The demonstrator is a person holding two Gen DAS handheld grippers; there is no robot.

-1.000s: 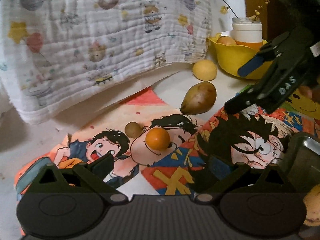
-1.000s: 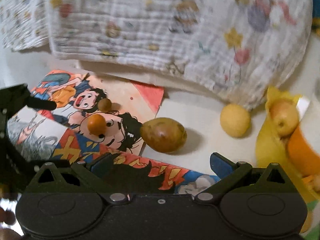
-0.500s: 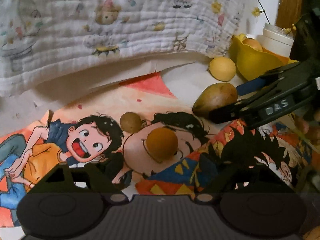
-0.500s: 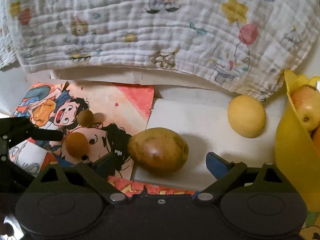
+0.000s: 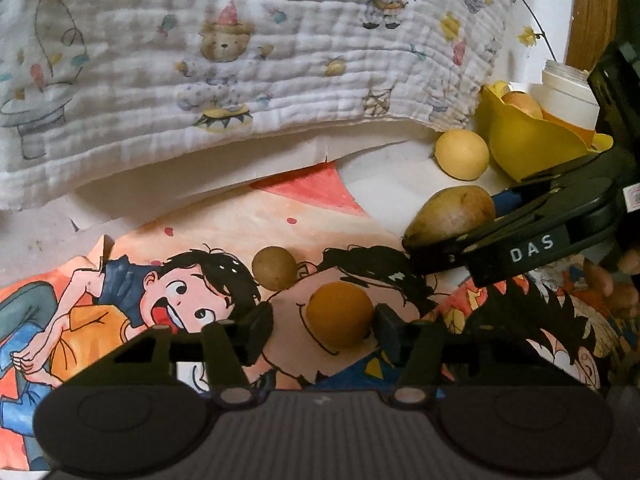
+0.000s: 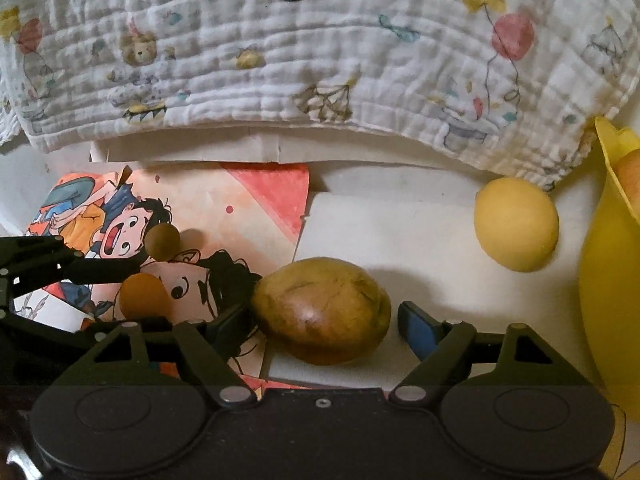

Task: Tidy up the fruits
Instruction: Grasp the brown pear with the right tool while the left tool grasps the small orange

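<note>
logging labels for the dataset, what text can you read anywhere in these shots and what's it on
"DAS": white letters on the side of the right tongs, seen from the left wrist view.
White sticker on the same tool: print too small to read.
Cartoon poster and patterned blanket: pictures only, no readable words.

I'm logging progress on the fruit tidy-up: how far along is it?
Done: one fruit sits in the yellow bowl. In hand: nothing yet; the left claw brackets the orange, the right claw the pear. Left: lemon, small brown fruit.
</note>
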